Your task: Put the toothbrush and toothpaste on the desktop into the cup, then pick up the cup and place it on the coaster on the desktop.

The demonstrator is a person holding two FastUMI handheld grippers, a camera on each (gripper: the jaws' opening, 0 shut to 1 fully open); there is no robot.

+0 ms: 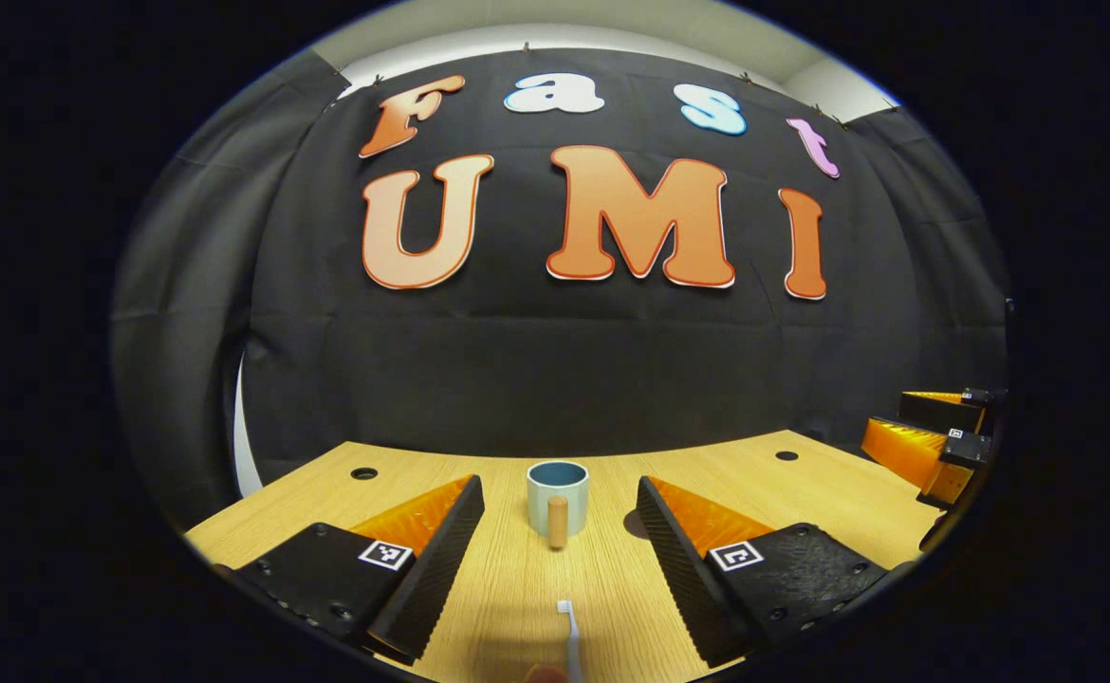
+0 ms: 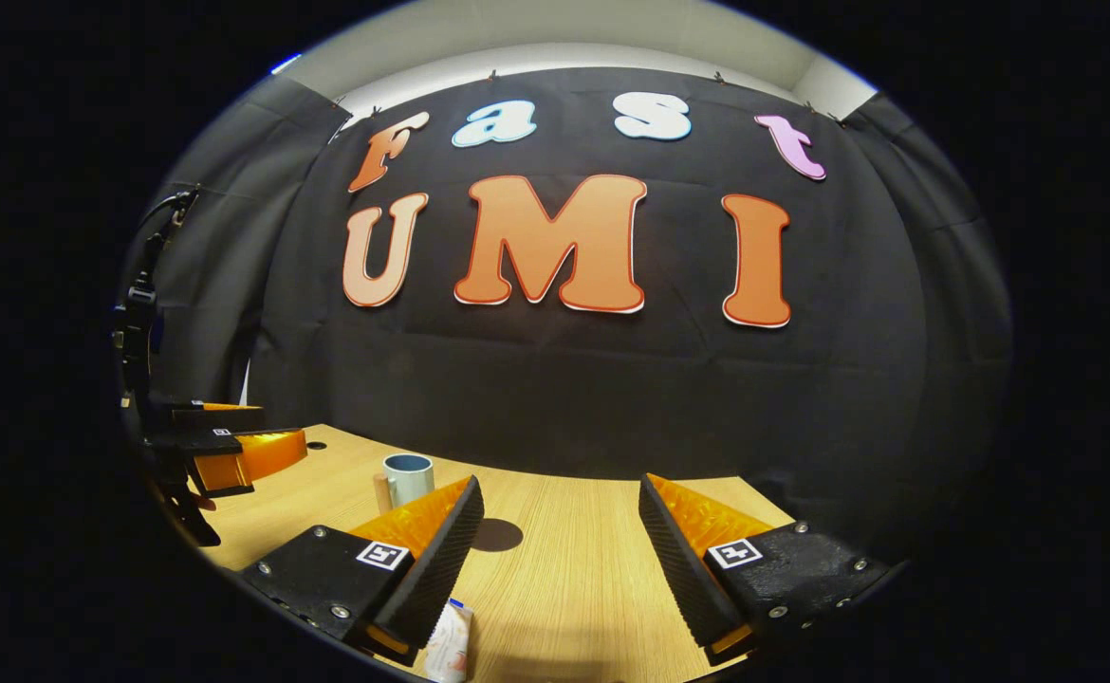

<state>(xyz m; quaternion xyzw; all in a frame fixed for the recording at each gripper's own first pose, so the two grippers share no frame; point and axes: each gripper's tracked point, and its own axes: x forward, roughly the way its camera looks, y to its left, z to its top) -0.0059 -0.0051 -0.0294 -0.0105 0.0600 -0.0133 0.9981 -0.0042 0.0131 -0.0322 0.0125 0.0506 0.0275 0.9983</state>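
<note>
A pale blue-green cup (image 1: 557, 486) with a wooden handle stands upright mid-table, straight ahead of my left gripper (image 1: 560, 503), which is open and holds nothing. A white toothbrush (image 1: 571, 634) lies on the desktop below, between that gripper's fingers, its head pointing to the cup. A dark round coaster (image 2: 498, 534) lies right of the cup (image 2: 409, 477). My right gripper (image 2: 560, 489) is open and holds nothing. A toothpaste tube (image 2: 449, 645) lies by its left finger at the near edge.
The wooden desktop (image 1: 802, 493) has two small cable holes (image 1: 363, 472) near its back edge. The right gripper (image 1: 887, 419) hovers at the table's right side. The left gripper (image 2: 280, 429) hangs at the left, held by a hand. Black cloth walls close the back.
</note>
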